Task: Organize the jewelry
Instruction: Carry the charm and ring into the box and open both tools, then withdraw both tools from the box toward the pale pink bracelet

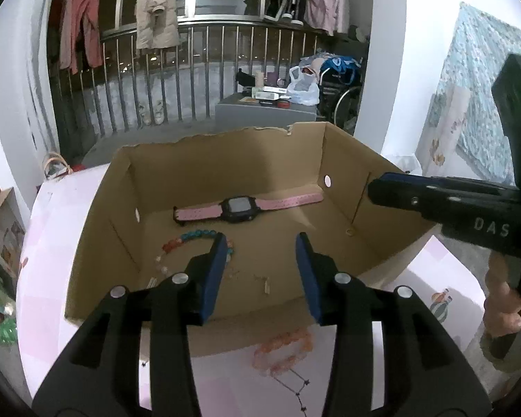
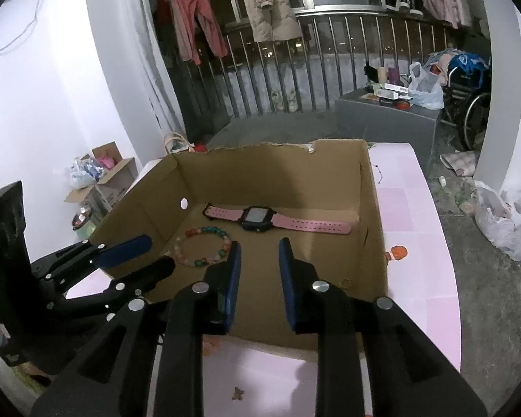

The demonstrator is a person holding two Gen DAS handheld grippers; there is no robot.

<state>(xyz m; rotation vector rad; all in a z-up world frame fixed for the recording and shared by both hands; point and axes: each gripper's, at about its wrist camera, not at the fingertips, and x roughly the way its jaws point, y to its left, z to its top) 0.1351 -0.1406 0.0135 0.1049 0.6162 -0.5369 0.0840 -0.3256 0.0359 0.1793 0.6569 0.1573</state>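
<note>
Above the near wall of the cardboard box [image 1: 347, 160], both my claws hang with nothing in them: my left gripper [image 1: 260, 271] stands with its jaws well apart, my right gripper [image 2: 258, 278] with a narrower gap, and no pad touches anything.

Inside the box, the pink-strapped watch [image 2: 260, 220] lies flat along the far wall. The multicoloured bead bracelet [image 2: 205, 246] rests on the floor nearer the box's left wall, partly hidden behind my left pad in the left wrist view. A small ring [image 1: 350, 232] appears to sit by the right wall, though it is too small to be sure.

Still outside the box, an orange-pink bead bracelet [image 1: 283, 351] lies on the pink table [image 2: 427, 229] just in front of the near wall, almost under my left claw. I judge that the next piece to collect.

The risks, as I read them: the bracelet sits tight to the cardboard, so a pad coming down could snag the wall and shove the light box; round beads may roll from a shallow pinch; and my two claws, close together, could knock each other.
</note>
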